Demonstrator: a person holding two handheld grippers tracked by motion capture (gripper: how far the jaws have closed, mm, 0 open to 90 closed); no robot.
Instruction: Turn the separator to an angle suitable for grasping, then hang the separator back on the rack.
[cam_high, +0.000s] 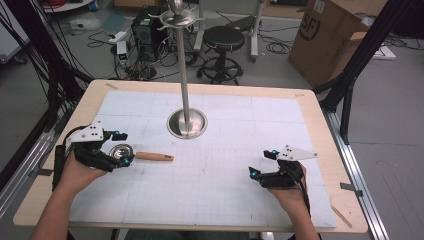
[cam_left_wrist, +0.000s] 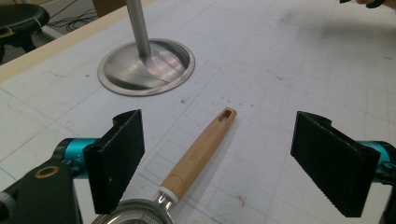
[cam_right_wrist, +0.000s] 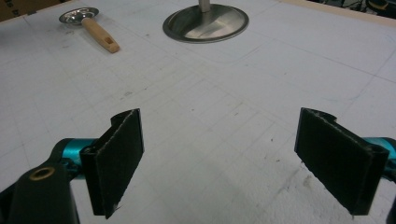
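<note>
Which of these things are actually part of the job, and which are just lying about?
Part of the job:
- small pan with a wooden handle
- left gripper, open around it
- metal hook stand

Lying about:
- black stool
- cardboard box
- floor cables

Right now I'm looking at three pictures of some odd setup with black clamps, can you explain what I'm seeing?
A person sits at a table holding a hand-held gripper in each hand. The high view looks down from above: left gripper, right gripper. The other two pictures come from cameras riding on each gripper, looking along its two black jaws. On the white mat lie a small metal strainer with a wooden handle and a steel stand with a tall pole. Both grippers are open and hold nothing; the left one's jaws stand either side of the handle without touching it.
</note>
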